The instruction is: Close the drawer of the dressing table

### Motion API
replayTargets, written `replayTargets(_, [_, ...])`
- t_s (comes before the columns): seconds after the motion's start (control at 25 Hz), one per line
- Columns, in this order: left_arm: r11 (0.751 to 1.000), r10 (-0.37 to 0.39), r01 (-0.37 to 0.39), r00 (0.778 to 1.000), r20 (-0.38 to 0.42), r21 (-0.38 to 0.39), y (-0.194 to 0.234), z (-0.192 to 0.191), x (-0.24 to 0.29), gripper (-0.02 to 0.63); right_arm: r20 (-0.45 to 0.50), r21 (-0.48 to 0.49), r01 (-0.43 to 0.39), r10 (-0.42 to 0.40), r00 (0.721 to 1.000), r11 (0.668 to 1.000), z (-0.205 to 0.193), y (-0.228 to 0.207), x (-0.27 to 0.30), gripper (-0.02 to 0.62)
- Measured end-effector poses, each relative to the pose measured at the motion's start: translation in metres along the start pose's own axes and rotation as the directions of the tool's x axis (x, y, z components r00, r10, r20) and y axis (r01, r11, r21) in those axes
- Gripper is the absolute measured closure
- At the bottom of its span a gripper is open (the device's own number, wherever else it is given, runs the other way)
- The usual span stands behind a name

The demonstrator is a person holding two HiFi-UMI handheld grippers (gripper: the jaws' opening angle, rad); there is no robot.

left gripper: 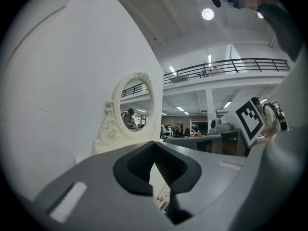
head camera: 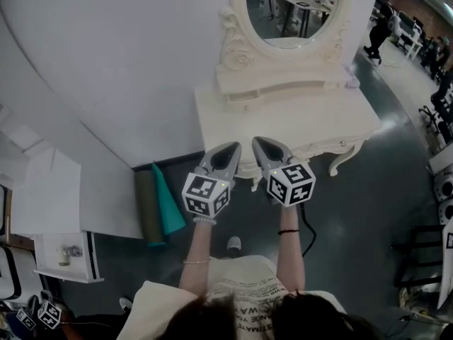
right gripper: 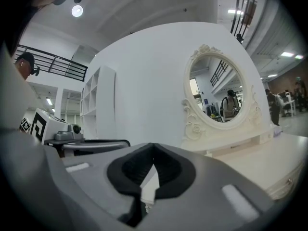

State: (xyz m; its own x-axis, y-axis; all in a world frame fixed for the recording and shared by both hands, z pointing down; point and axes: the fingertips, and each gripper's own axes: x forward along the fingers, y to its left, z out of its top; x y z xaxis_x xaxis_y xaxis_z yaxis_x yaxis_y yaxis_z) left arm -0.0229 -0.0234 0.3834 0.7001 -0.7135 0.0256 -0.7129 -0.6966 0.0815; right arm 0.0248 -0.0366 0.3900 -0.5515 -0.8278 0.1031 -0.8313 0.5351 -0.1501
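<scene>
The cream dressing table with its oval mirror stands against a white curved wall. My left gripper and right gripper are side by side, both shut and empty, tips at the table's front edge above the scalloped drawer front. A small knob shows further right on that front. In the left gripper view the shut jaws point past the mirror, and a strip of drawer front shows below them. The right gripper view shows shut jaws beside the tabletop. I cannot tell how far out the drawer stands.
A dark rolled mat and a teal cone lean by the wall left of the table. A white shelf unit is at lower left. A black cable lies on the floor under my right arm. Chairs stand at the right.
</scene>
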Motion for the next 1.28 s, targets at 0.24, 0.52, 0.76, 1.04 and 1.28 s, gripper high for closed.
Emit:
replayTargets(0.24, [1.0, -0.014, 0.014, 1.0, -0.004, -0.011, 0.013, -0.004, 0.012, 0.604, -0.013, 0.004, 0.01, -0.01, 1.0, 1.0, -0.004, -0.008, 0.016, 0.592])
replayTargets(0.52, [0.999, -0.032, 0.032, 0.999, -0.016, -0.012, 0.03, -0.009, 0.026, 0.604, -0.022, 0.009, 0.03, -0.03, 0.999, 0.999, -0.007, -0.02, 0.035, 0.592])
replayTargets(0.76, [0.999, -0.042, 0.041, 0.999, -0.023, -0.018, 0.046, -0.015, 0.035, 0.604, -0.027, 0.015, 0.05, -0.05, 0.998, 0.999, -0.011, -0.028, 0.049, 0.592])
replayTargets(1.04, [0.999, -0.039, 0.038, 0.998, -0.04, -0.035, 0.055, -0.022, 0.048, 0.604, -0.046, 0.022, 0.053, -0.052, 0.998, 0.998, -0.014, -0.042, 0.062, 0.592])
replayTargets(1.28, [0.999, -0.019, 0.017, 0.999, -0.048, -0.045, 0.068, -0.027, 0.069, 0.604, -0.064, 0.034, 0.031, -0.029, 0.998, 0.999, -0.016, -0.062, 0.078, 0.592])
